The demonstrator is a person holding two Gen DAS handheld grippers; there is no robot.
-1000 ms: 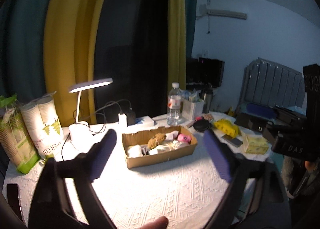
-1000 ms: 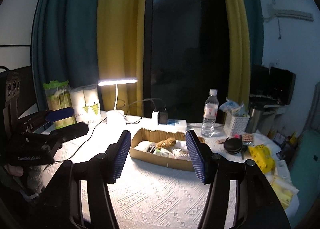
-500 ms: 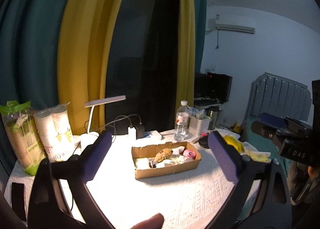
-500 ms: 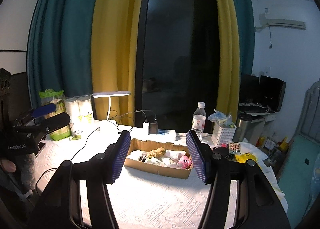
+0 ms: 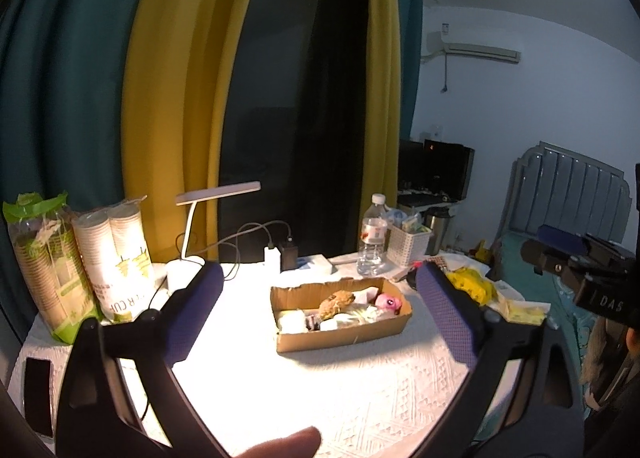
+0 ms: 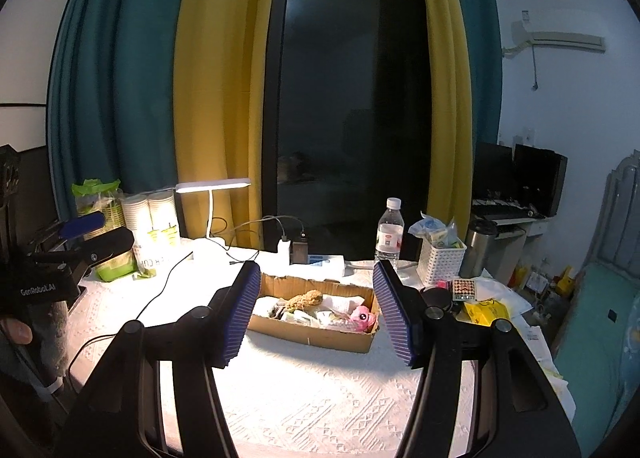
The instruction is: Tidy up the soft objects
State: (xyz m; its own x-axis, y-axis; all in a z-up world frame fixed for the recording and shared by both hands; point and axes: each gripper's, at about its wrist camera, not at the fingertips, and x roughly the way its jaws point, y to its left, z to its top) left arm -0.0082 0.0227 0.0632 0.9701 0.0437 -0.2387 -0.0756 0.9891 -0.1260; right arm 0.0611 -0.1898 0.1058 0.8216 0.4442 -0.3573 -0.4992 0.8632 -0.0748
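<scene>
Since the earlier frames, both cameras tip up off the table, so the cardboard box sits lower in each view and more of the dark window shows above it; the left gripper has just been opening its jaws, with nothing between them.

Nearest in the left wrist view, a fingertip pokes in at the bottom edge. Beyond it the left gripper stands spread wide and empty above the white patterned tablecloth. The right gripper is partly spread, its blue ribbed pads apart and gripping nothing; seen from its own camera they frame the box without touching it.

The box lies on the cloth past both sets of jaws, brightly lit. Inside it are the soft things: a brown plush toy in the middle, a pink plush toy toward the right end, and pale cloth items around them.

Behind the box stand a white desk lamp, a charger block with cables and a water bottle beside a white basket. Sleeves of paper cups stand at the left edge of the table. Farthest back hang yellow and teal curtains on either side of the window.
</scene>
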